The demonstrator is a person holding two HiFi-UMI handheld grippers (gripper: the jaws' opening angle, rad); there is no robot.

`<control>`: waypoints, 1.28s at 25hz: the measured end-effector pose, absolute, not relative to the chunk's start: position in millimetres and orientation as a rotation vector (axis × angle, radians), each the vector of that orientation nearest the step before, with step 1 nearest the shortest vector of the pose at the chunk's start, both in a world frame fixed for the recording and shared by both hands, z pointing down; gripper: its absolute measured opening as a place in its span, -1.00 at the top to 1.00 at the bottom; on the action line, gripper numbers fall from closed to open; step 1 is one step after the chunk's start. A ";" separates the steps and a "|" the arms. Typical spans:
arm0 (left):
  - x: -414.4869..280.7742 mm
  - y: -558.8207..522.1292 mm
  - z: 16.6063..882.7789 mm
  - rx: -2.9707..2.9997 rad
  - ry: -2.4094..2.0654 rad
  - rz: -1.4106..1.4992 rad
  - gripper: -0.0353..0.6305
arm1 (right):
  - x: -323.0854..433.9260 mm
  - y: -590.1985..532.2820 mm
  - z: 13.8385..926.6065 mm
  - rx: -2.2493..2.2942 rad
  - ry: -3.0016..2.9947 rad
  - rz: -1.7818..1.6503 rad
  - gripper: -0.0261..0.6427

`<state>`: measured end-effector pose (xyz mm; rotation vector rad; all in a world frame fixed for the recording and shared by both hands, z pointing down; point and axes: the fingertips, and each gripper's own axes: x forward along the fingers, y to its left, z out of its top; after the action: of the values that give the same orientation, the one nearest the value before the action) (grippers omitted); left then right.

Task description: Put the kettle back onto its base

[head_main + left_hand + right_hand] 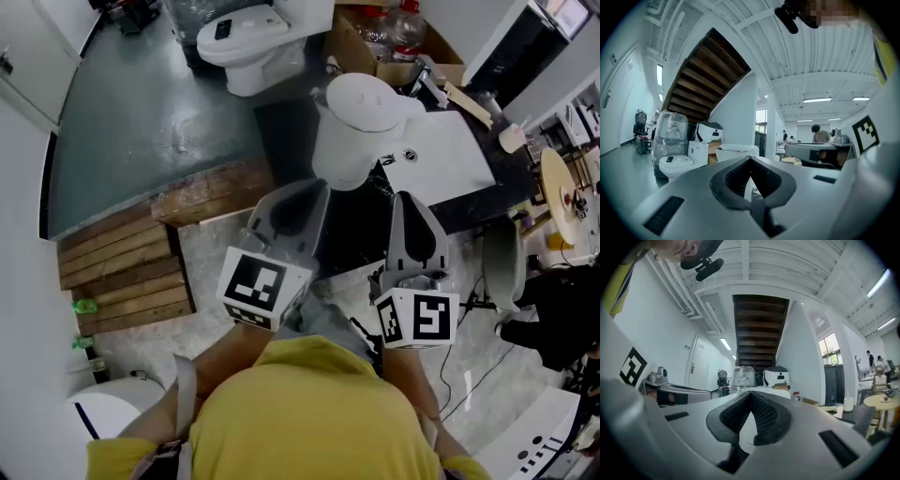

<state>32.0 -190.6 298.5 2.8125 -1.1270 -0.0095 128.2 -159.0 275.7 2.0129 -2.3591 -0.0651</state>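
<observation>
A white kettle (361, 127) with its lid shut stands on the dark table (497, 192), just beyond both grippers. Whether a base is under it I cannot tell. My left gripper (314, 187) points at its lower left side and my right gripper (405, 197) sits just below and to its right. Neither touches it. In the left gripper view the jaws (750, 158) meet at their tips with nothing between them. The right gripper (751, 393) is shut the same way, and a bit of the white kettle (747, 437) shows through the gap behind its pads.
A white flat sheet (441, 155) lies on the table right of the kettle. Behind it are a cardboard box (352, 42) with bottles and a white toilet (248, 37). Wooden slats (122, 272) lie on the floor at left. A chair (506, 262) and a round table (562, 192) stand at right.
</observation>
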 end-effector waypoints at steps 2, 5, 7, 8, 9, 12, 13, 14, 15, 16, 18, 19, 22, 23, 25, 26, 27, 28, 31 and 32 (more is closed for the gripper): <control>33.4 -175.2 293.3 2.832 -1.083 -0.024 0.87 | 117.8 -146.5 272.5 2.002 -2.368 -0.080 0.87; 32.0 -151.2 291.8 2.855 -1.033 -0.031 0.87 | 103.3 -126.1 271.2 1.987 -2.384 -0.090 0.87; 29.4 -137.5 293.7 2.865 -1.017 -0.027 0.87 | 95.7 -113.8 274.7 1.979 -2.392 -0.074 0.87; 28.3 -131.6 294.3 2.872 -1.012 -0.027 0.87 | 92.4 -108.4 277.3 1.974 -2.396 -0.063 0.87; 27.5 -126.1 294.4 2.883 -1.009 -0.031 0.87 | 89.0 -103.4 279.8 1.967 -2.400 -0.053 0.87; 26.3 -112.5 292.3 2.915 -1.000 -0.071 0.87 | 77.6 -90.9 288.5 1.931 -2.407 -0.029 0.88; 26.2 -108.8 293.0 2.915 -0.993 -0.078 0.87 | 73.7 -87.6 292.1 1.918 -2.411 -0.016 0.88; 26.3 -105.5 294.6 2.911 -0.983 -0.080 0.87 | 70.2 -85.0 295.8 1.906 -2.417 -0.001 0.88; 26.8 -102.9 296.5 2.908 -0.974 -0.078 0.87 | 67.7 -82.9 299.5 1.897 -2.425 0.017 0.88; 27.7 -100.9 298.3 2.907 -0.966 -0.075 0.87 | 66.7 -81.5 302.7 1.893 -2.430 0.037 0.88; 29.9 -97.9 300.6 2.912 -0.952 -0.072 0.87 | 68.5 -79.6 307.1 1.896 -2.428 0.059 0.88; 30.8 -96.6 301.3 2.915 -0.945 -0.072 0.86 | 69.9 -79.0 308.1 1.899 -2.422 0.060 0.88; 31.5 -93.4 303.4 2.912 -0.924 -0.072 0.87 | 70.4 -77.7 309.1 1.898 -2.414 0.060 0.88; 31.0 -92.8 303.9 2.908 -0.921 -0.073 0.87 | 69.2 -77.4 309.3 1.893 -2.415 0.060 0.88; 29.6 -92.3 304.0 2.904 -0.917 -0.081 0.87 | 66.5 -77.2 309.2 1.881 -2.419 0.057 0.88; 29.0 -92.4 303.9 2.904 -0.915 -0.085 0.87 | 65.8 -77.4 309.3 1.878 -2.419 0.057 0.88; 28.8 -92.5 304.0 2.905 -0.912 -0.087 0.87 | 65.6 -77.6 309.6 1.877 -2.416 0.057 0.88; 28.7 -92.3 304.5 2.906 -0.906 -0.086 0.87 | 65.5 -77.7 310.0 1.876 -2.411 0.057 0.88; 28.1 -90.6 306.6 2.901 -0.889 -0.074 0.87 | 64.1 -77.6 309.7 1.869 -2.401 0.050 0.88; 27.7 -90.1 306.6 2.899 -0.885 -0.073 0.87 | 63.2 -77.6 309.3 1.865 -2.400 0.047 0.88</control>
<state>27.7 -90.1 306.6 2.8989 -0.8847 -0.0727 63.2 -77.6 309.3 1.8652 -2.4004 0.0471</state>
